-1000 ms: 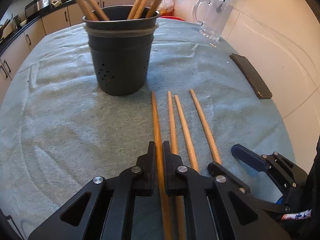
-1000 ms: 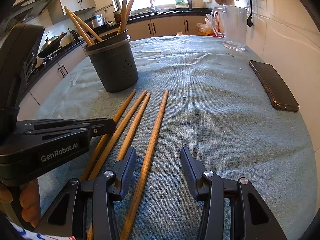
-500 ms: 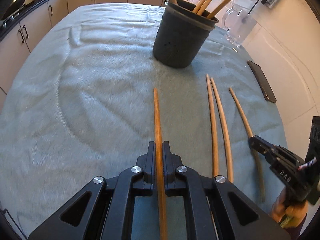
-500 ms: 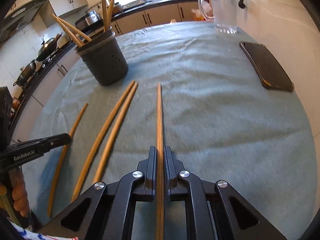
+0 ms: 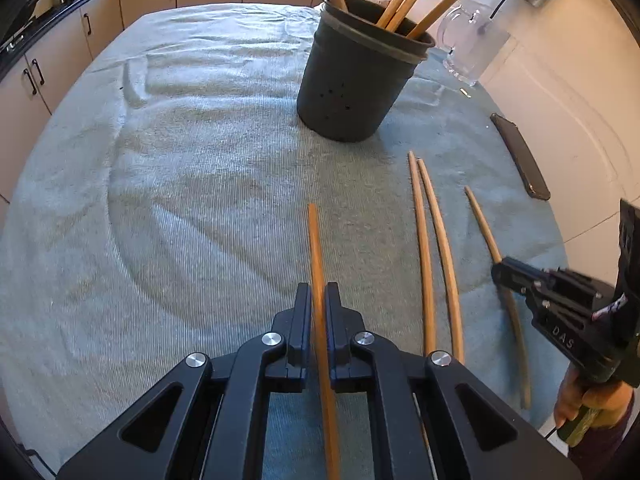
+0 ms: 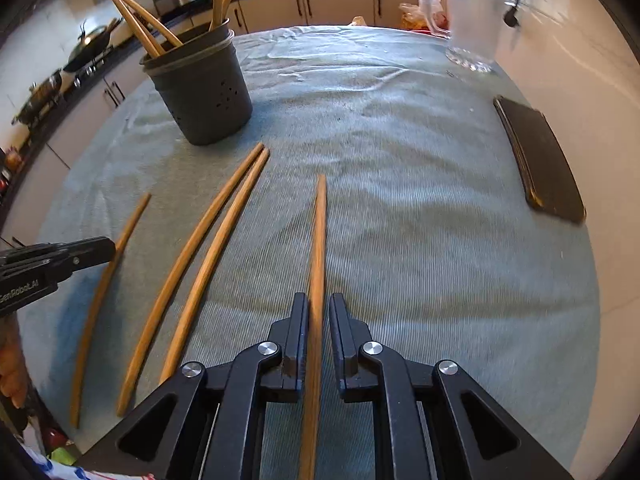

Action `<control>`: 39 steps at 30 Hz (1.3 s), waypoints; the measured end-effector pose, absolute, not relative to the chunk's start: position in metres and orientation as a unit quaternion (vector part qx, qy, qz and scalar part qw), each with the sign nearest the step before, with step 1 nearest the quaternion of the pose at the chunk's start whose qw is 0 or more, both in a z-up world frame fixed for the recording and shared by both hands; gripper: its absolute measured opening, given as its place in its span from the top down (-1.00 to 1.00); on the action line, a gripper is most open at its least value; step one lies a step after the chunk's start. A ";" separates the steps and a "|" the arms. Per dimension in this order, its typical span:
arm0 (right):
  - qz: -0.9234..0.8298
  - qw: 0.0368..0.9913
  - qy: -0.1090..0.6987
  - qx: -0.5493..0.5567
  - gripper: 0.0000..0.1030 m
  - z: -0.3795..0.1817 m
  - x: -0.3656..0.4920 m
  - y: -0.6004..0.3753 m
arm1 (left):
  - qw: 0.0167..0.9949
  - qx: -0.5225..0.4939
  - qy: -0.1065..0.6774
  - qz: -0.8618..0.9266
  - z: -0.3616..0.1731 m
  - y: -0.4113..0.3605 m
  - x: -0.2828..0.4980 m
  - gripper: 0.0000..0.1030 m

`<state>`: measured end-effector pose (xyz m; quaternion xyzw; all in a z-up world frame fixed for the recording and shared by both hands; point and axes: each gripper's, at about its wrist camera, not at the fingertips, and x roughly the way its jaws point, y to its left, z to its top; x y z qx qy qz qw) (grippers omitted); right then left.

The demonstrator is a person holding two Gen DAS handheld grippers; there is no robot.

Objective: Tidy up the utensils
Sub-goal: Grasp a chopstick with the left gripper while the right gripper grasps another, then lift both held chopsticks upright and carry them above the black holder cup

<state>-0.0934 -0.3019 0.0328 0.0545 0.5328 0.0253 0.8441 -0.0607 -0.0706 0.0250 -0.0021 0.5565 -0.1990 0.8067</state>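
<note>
- Broad stretch of bare teal table cloth (image 5: 160, 200) on the left side of the left wrist view, running out to the rounded table edge with kitchen cabinets (image 5: 52, 64) beyond; nothing lies there.
- Left gripper (image 5: 318, 312) is clenched on a wooden chopstick (image 5: 316, 248), which runs straight forward along the fingers, tip aimed a bit left of the holder.
- Ahead stands the dark utensil holder (image 5: 352, 92), upright, with several chopsticks leaning out of its top.
- Two loose chopsticks (image 5: 432, 248) lie flat on the cloth between the two grippers, side by side and nearly touching at their far tips, long axes pointing toward the holder.
- Right gripper (image 6: 319, 320) has a chopstick (image 6: 319, 240) between its fingers; the left finger touches it, a thin gap shows on the right, so the grip looks slack. The stick points forward, to the right of the holder (image 6: 204, 96).
- Right of that, open cloth, then a black phone (image 6: 540, 164) lying near the wall-side edge.
- A glass pitcher (image 6: 472, 20) stands at the far right corner, well apart from the chopsticks.
</note>
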 end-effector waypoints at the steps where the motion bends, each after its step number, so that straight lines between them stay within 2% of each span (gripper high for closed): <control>1: 0.025 0.843 0.535 0.050 0.79 0.033 -0.089 -0.302 | 0.804 -0.006 0.560 -0.200 0.023 -0.071 -0.058 0.88; 13: 0.012 0.852 0.524 0.021 0.78 0.029 -0.059 -0.297 | 0.813 -0.023 0.547 -0.200 0.019 -0.074 -0.053 0.87; 21: 0.013 0.866 0.498 0.036 0.88 0.033 -0.065 -0.297 | 0.816 -0.047 0.542 -0.192 0.017 -0.072 -0.039 0.89; 39: 0.051 0.928 0.352 0.107 0.87 0.129 -0.139 -0.291 | 0.905 -0.040 0.382 -0.185 0.124 -0.051 -0.112 0.89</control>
